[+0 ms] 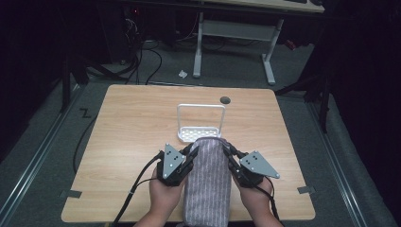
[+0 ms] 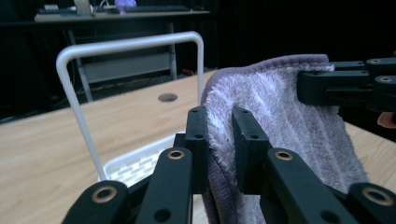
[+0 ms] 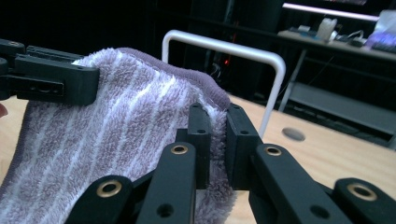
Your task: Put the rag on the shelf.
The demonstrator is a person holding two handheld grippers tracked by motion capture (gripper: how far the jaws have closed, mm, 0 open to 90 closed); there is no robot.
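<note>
A purple towel with pale stripes hangs lifted off the table, stretched between both grippers at its far corners. My left gripper is shut on the towel's left corner. My right gripper is shut on the right corner. A white wire rack with a tall hoop and a perforated base stands on the table just beyond the towel's top edge. The rack's hoop rises behind the towel in the left gripper view, and the hoop also stands behind it in the right gripper view.
The wooden table has a round dark cable hole behind the rack. Beyond the far edge stand the white legs of another desk and cables on the floor. Tape marks sit at the table's near corners.
</note>
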